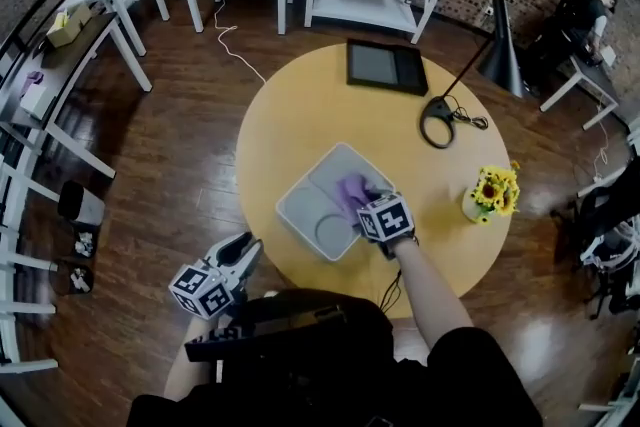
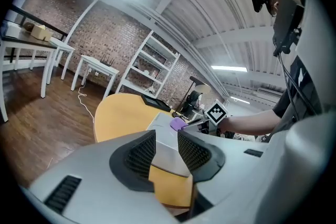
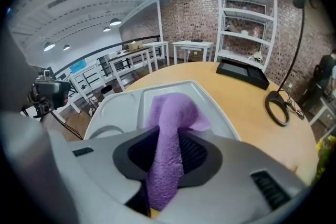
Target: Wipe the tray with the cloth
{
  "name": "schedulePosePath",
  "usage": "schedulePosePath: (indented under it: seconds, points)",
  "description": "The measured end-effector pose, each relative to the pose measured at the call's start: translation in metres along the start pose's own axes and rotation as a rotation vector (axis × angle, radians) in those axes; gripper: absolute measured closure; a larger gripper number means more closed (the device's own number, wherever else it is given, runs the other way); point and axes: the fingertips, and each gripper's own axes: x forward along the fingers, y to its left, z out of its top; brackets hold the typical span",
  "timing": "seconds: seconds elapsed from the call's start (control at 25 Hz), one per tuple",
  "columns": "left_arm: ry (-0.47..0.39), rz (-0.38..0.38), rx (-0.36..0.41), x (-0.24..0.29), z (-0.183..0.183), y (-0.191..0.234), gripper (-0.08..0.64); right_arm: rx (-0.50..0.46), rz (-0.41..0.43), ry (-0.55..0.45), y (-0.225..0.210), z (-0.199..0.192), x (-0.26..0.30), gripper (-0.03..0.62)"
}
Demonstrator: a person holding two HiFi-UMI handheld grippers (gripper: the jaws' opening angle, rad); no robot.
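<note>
1. While the right gripper (image 3: 168,152) has its jaws pinching the purple cloth (image 3: 170,128) bunched between them, the grip should be firm, so drag cannot pull the fabric out.
2. The cloth's free end seems to rest in the larger compartment of the grey tray (image 3: 118,105). Press lightly and sweep towards the walls and corners.
3. The tray sits loose near the person's edge of the yellow table (image 1: 300,115), so short strokes should stop it sliding.
4. The left gripper (image 2: 167,149) hangs off that edge, jaws slightly apart and empty. It could brace the tray's rim.
</note>
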Motion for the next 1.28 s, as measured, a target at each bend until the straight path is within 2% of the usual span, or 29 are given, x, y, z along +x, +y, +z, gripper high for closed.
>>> schedulePosePath:
  seconds: [0.24, 0.44, 0.56, 0.8, 0.92, 1.0, 1.04, 1.2, 1.28]
  points:
    - [0.02, -0.043, 0.003, 0.014, -0.004, -0.008, 0.426, 0.035, -0.001, 0.014, -0.012, -0.019, -0.012, 0.492]
    - [0.004, -0.038, 0.001, 0.017, -0.001, -0.014, 0.426, 0.005, -0.026, 0.068, -0.017, -0.016, -0.014, 0.492]
    - [-0.015, -0.015, -0.003, 0.013, 0.0, -0.016, 0.426, -0.077, -0.009, 0.047, -0.003, 0.001, -0.014, 0.492]
    - [-0.045, 0.052, -0.023, -0.014, 0.001, -0.001, 0.426, -0.218, 0.084, -0.068, 0.071, 0.072, 0.007, 0.492]
    - [-0.064, 0.09, -0.029, -0.028, 0.004, 0.003, 0.426, -0.336, 0.025, -0.071, 0.089, 0.098, 0.02, 0.491]
    - [-0.076, 0.114, -0.032, -0.036, 0.006, 0.008, 0.426, -0.421, -0.019, -0.036, 0.093, 0.1, 0.03, 0.491]
    - [-0.082, 0.124, -0.033, -0.04, 0.007, 0.01, 0.426, -0.432, -0.012, -0.027, 0.095, 0.098, 0.036, 0.491]
    - [-0.092, 0.142, -0.044, -0.051, 0.008, 0.021, 0.426, -0.324, 0.07, -0.025, 0.096, 0.087, 0.044, 0.491]
    - [-0.083, 0.133, -0.048, -0.052, 0.006, 0.024, 0.426, -0.266, 0.085, -0.026, 0.089, 0.075, 0.043, 0.492]
